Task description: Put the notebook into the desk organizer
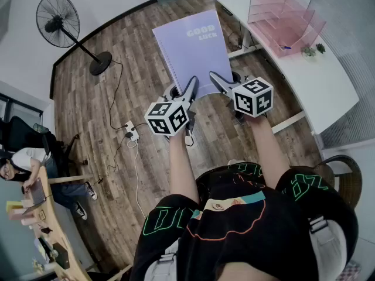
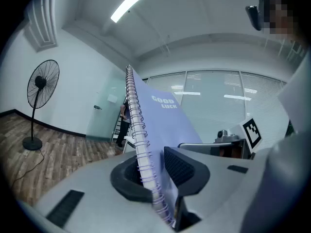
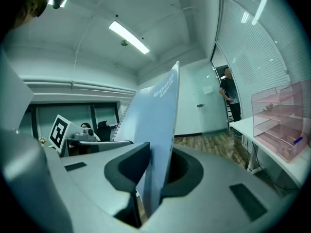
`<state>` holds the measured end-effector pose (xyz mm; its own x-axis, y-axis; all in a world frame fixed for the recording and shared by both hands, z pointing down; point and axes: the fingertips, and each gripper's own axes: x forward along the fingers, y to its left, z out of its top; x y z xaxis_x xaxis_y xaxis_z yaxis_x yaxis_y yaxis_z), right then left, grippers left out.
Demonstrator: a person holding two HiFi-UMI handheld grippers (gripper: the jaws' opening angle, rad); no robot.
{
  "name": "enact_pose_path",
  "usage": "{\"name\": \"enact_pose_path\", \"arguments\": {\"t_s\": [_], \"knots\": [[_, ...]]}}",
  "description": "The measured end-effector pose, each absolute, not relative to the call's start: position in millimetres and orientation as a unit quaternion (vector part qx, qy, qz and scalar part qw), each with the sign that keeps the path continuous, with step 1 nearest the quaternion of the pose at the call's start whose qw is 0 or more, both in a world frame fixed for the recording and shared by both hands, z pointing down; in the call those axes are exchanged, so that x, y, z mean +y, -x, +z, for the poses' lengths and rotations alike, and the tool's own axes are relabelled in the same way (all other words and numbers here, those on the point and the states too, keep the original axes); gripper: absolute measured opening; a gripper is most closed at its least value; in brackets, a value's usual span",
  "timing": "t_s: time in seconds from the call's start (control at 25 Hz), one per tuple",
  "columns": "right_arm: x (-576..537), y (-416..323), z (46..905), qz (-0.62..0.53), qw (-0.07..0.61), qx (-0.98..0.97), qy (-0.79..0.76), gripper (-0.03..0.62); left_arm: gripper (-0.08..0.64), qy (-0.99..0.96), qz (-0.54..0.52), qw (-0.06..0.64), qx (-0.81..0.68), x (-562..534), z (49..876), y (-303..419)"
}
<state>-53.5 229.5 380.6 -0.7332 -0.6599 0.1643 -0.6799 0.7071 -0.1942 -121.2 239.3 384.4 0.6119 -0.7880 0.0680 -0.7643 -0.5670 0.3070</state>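
Loads of open wooden floor (image 1: pixel 146 57) can be seen ahead and to the left of the notebook (image 1: pixel 193 51), which is pinched at its near edge by the left hand-held gripper (image 1: pixel 192 86) and the right hand-held gripper (image 1: pixel 215 79). Over to the right, the path is blocked low down by the white worktop (image 1: pixel 319 86). Its near stretch is bare, so room can be found there. Its far end is taken up by the pink desk organizer (image 1: pixel 284 16), with a small plant (image 1: pixel 309 51) just beside it. A standing fan (image 1: pixel 58 19) and a power strip (image 1: pixel 133 132) with trailing cables are found well off to the left. A chair (image 1: pixel 345 180) is parked by the worktop's near corner.
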Motion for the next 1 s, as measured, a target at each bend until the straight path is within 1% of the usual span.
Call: {"name": "enact_pose_path", "arguments": {"t_s": [0.24,0.56,1.0], "knots": [[228,55,384,0.113,0.034,-0.924,-0.363,0.067,0.078,-0.883,-0.046,0.154,-0.441,238,388,123],[243,89,386,0.101,0.041,-0.928,-0.356,0.066,0.078,-0.88,-0.052,0.153,-0.446,252,390,157],[238,83,387,0.099,0.052,-0.922,-0.371,0.071,0.081,-0.89,-0.058,0.158,-0.424,243,390,151]]}}
